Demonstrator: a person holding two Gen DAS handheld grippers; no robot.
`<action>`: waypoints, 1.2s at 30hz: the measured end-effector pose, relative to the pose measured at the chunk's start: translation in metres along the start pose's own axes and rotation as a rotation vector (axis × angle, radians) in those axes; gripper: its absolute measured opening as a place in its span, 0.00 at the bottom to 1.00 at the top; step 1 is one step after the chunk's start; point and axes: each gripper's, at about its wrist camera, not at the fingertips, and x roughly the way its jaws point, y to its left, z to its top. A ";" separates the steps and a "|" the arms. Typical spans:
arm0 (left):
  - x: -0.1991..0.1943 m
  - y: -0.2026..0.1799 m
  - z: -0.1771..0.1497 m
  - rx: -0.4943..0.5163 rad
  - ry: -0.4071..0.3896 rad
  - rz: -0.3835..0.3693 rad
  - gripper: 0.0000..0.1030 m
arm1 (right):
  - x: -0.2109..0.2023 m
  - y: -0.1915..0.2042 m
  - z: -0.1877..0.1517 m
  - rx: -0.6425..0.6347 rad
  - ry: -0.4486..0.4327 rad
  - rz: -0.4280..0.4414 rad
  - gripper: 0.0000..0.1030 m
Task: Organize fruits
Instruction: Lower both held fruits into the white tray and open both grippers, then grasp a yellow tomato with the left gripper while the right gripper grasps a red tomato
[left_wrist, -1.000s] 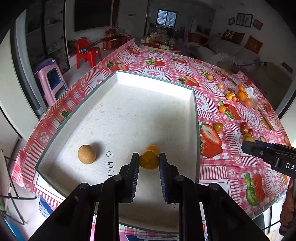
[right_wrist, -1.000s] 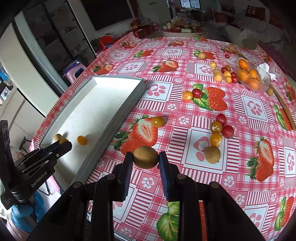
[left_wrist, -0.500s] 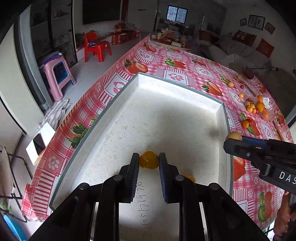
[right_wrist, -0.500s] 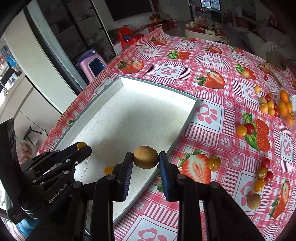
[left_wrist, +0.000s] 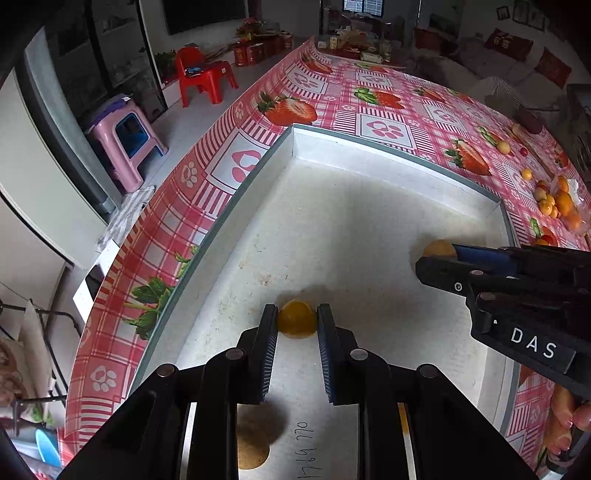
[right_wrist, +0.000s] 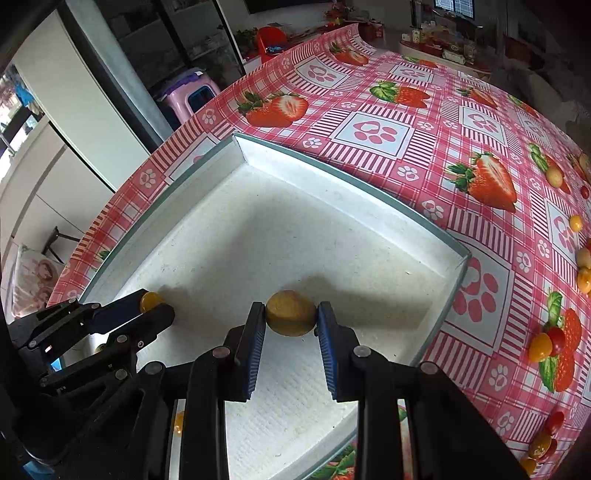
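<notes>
My left gripper (left_wrist: 297, 323) is shut on a small yellow-orange fruit (left_wrist: 297, 322) above the floor of the white tray (left_wrist: 369, 206). My right gripper (right_wrist: 291, 317) is shut on a round brown fruit (right_wrist: 291, 313), also over the white tray (right_wrist: 332, 206). In the left wrist view the right gripper (left_wrist: 424, 258) reaches in from the right with the brown fruit (left_wrist: 437, 248) at its tip. In the right wrist view the left gripper (right_wrist: 155, 306) comes in from the left, holding the yellow fruit (right_wrist: 149, 300). Another brown fruit (left_wrist: 251, 454) lies on the tray floor under the left gripper.
The strawberry-print tablecloth (right_wrist: 424, 110) covers the table. Loose small fruits (right_wrist: 546, 343) lie on it to the right, and a pile of oranges (left_wrist: 563, 208) sits farther off. A pink stool (left_wrist: 125, 144) and red chair (left_wrist: 203, 74) stand beyond the table's left edge.
Both grippers moved further over the tray with their fruits still held. The right gripper crossed from the tablecloth over the tray's rim and now hangs above its floor, closer to the left gripper.
</notes>
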 end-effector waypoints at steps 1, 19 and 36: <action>0.001 -0.001 0.002 -0.003 -0.003 0.005 0.22 | 0.001 0.000 0.003 -0.013 -0.004 0.000 0.31; -0.046 -0.011 0.021 -0.006 0.145 0.058 0.82 | -0.083 -0.048 0.000 0.258 0.024 0.064 0.74; -0.084 -0.155 0.057 0.312 0.211 -0.143 0.82 | -0.193 -0.170 -0.097 0.638 0.196 -0.272 0.74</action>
